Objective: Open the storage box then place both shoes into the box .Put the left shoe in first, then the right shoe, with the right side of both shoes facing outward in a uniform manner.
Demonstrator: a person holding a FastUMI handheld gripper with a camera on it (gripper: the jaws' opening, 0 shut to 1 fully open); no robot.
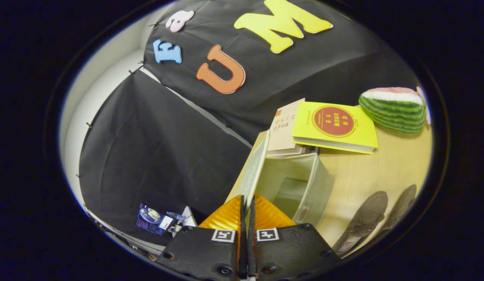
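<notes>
The gripper [246, 203] is seen with its fingers pressed close together, and the thin edge of the lid [254, 171] appears to be pinched between them, though the contact itself is partly hidden. The lid is held raised, nearly upright, at the near side of the box [318, 187], which stands open just ahead of the fingers with its pale inside empty.

The box is judged to be of fabric over thin board: light, soft-walled, easily shoved or tipped if the lid is pulled hard. The lid is stiff enough to be gripped by its free edge, but it may flop back once let go.

The two shoes [366, 218] lie side by side on the table [382, 171], beside the box and apart from it. They look soft, flat and light, with a felt-like upper that should not slip. Each is best taken by the rim of its opening or at the heel; which is the left shoe cannot be told from here.

Beyond the box a stack of books [331, 127] lies touching or nearly touching its far wall, and a watermelon-shaped cushion [396, 109] lies farther off. The path from shoes to box is not blocked; only the raised lid may be in the way.
</notes>
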